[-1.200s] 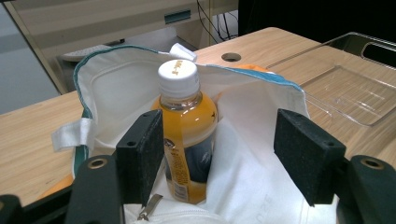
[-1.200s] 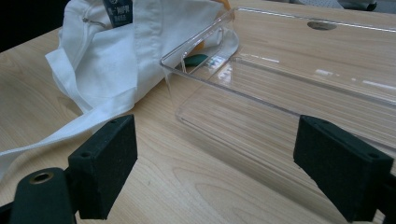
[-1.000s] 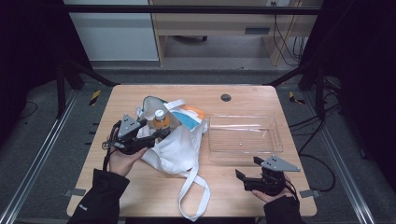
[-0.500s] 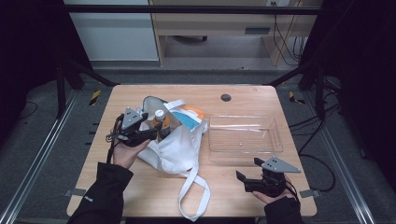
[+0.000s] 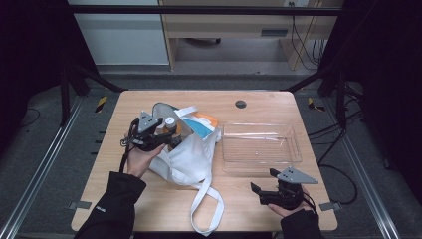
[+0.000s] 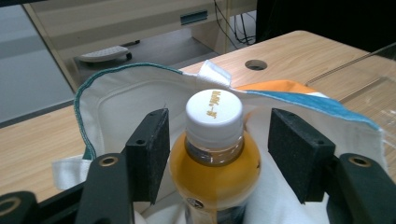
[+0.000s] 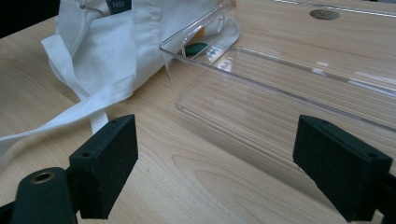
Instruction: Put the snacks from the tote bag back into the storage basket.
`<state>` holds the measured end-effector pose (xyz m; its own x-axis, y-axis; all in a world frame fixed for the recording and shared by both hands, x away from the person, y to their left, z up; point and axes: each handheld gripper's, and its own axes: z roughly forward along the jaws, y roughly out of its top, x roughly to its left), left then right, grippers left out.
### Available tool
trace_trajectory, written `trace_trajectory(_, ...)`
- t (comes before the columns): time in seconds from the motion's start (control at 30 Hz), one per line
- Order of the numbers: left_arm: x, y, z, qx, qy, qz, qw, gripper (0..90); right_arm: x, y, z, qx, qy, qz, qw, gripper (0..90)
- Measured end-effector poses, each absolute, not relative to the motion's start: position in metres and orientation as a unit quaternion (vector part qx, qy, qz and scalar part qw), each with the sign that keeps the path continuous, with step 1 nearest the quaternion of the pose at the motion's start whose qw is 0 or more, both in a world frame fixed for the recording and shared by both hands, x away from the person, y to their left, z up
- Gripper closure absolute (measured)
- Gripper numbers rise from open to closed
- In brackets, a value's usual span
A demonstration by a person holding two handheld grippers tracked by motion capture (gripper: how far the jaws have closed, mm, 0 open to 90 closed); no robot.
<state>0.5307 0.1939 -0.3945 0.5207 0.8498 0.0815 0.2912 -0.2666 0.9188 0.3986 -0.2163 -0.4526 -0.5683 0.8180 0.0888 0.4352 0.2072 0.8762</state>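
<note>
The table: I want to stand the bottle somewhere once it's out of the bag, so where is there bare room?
The clear tray is bare inside. Bare wood lies on the table behind the tray near the round hole, and in front between the bag's strap and the right gripper. Around the white bag, bottle and left gripper it is crowded.

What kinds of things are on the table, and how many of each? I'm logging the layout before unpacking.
Bottle: 1
Tote bag: 1
Clear tray: 1
Handheld grippers, left gripper, right gripper: 2
Total: 5
</note>
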Motion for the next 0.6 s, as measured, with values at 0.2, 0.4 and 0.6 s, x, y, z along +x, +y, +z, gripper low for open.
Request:
trace_trajectory(0.2, 0.537, 0.192, -0.397, 0.738, 0.391, 0.291, 0.467, 45.5, 0.399, -0.216, -0.454, 0.418, 0.751, 0.468, 0.205, 14.6)
trace_trajectory(0.4, 0.544, 0.192, -0.4, 0.734, 0.396, 0.284, 0.473, 52.8, 0.399, -0.216, -0.454, 0.418, 0.752, 0.467, 0.204, 14.6)
trace_trajectory(0.6, 0.545, 0.189, -0.4, 0.734, 0.395, 0.287, 0.472, 57.2, 0.399, -0.215, -0.454, 0.418, 0.752, 0.466, 0.205, 14.7)
